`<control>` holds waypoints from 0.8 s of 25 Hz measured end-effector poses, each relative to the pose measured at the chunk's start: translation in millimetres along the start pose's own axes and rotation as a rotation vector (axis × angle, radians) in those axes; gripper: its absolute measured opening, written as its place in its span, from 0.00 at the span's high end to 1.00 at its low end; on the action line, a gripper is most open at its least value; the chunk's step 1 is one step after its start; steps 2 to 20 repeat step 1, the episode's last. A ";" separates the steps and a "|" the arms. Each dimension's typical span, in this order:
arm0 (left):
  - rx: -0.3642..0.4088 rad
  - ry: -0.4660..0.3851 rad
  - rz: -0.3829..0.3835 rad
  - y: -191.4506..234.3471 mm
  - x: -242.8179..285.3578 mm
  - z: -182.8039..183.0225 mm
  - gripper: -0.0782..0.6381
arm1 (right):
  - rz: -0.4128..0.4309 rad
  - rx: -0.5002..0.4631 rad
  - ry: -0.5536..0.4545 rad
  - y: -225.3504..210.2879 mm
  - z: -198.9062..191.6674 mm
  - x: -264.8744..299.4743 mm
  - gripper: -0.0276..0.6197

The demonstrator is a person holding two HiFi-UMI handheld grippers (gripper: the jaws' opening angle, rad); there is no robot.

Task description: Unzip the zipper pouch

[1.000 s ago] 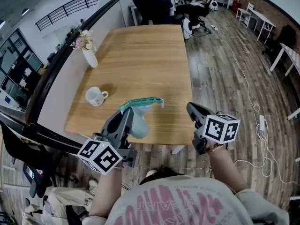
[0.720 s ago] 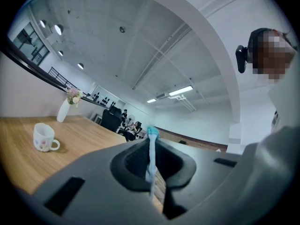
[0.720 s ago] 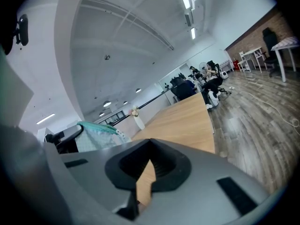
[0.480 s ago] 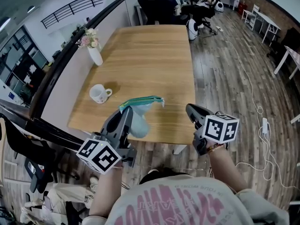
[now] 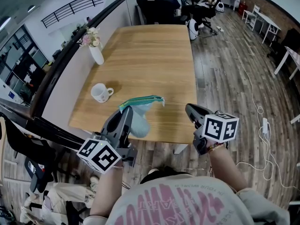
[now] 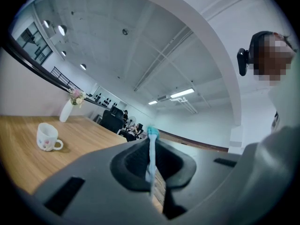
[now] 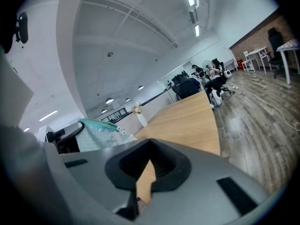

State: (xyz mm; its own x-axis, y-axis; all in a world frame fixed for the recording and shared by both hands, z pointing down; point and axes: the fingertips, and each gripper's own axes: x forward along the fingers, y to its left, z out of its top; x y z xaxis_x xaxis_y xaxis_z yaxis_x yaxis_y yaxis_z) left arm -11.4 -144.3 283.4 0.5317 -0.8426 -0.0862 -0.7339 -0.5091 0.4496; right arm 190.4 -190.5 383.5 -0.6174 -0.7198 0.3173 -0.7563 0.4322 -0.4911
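Note:
A pale blue zipper pouch [image 5: 139, 114] with a teal zipper [image 5: 140, 100] along its top hangs over the near edge of the wooden table [image 5: 150, 55]. My left gripper [image 5: 127, 116] is shut on the pouch's near end. In the left gripper view, the pouch's thin edge [image 6: 151, 149] stands pinched between the closed jaws of the left gripper [image 6: 151, 175]. My right gripper [image 5: 191, 110] is shut and empty, apart from the pouch, off its right end by the table's near right corner. In the right gripper view, the pouch [image 7: 98, 132] lies left of the right gripper [image 7: 143, 172].
A white mug [image 5: 99, 93] stands on the table left of the pouch. A white vase with flowers [image 5: 95, 50] is by the table's left edge. Office chairs [image 5: 157, 3] crowd the far end. A cable [image 5: 253, 107] runs over the wooden floor on the right.
Only the head camera has shifted a little. Both grippers and the pouch keep the same pose.

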 end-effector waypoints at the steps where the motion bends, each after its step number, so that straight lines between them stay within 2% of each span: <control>1: 0.000 0.001 0.000 1.3 -1.4 0.1 0.88 | 0.001 0.000 0.002 1.6 -1.4 1.1 0.96; 20: 0.000 0.001 0.000 1.3 -1.4 0.1 0.88 | 0.001 0.000 0.002 1.6 -1.4 1.1 0.96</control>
